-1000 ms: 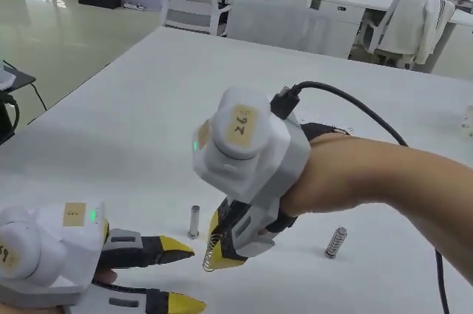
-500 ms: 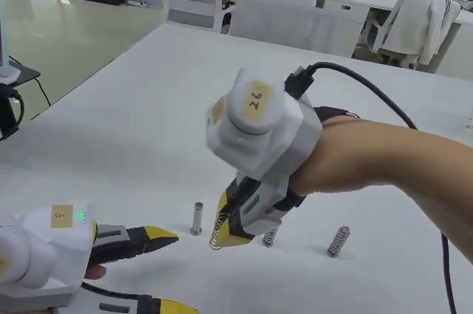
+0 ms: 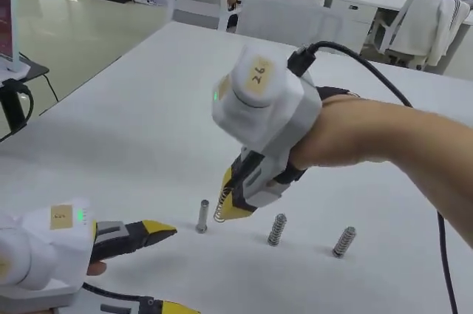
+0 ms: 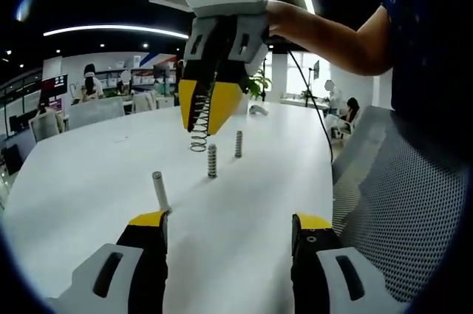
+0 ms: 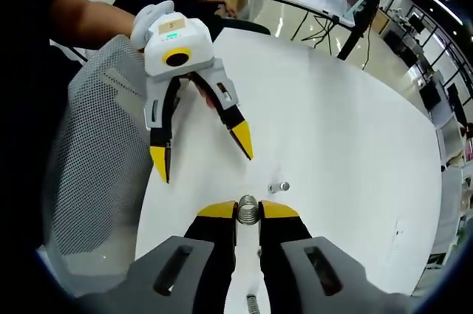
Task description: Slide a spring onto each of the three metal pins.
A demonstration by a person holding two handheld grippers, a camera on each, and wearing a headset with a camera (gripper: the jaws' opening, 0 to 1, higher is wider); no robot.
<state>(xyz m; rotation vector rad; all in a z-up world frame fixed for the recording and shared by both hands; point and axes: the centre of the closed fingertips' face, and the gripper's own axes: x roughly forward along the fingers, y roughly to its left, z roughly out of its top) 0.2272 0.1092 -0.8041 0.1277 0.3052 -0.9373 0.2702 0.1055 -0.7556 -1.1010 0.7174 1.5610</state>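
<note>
My right gripper (image 3: 233, 209) is shut on a small coil spring (image 3: 221, 204), which hangs tilted just right of a bare metal pin (image 3: 202, 216) standing on the white table. From the left gripper view the spring (image 4: 198, 123) hangs in the air, higher than the bare pin (image 4: 159, 190). Two more pins (image 3: 277, 230) (image 3: 344, 241) to the right each wear a spring. My left gripper (image 3: 171, 270) sits low at the near left, open and holding nothing. In the right gripper view the spring (image 5: 248, 210) sits between my shut jaws, with the pin (image 5: 279, 187) just beyond.
The white table (image 3: 148, 122) stretches wide around the pins. A black cable (image 3: 362, 70) runs back from the right gripper over the person's forearm. Chairs and desks stand beyond the table's far edge.
The right gripper has lifted the spring and carried it away from me, level with the bare pin. The middle sprung pin has come out from behind it. The left gripper has barely moved.
</note>
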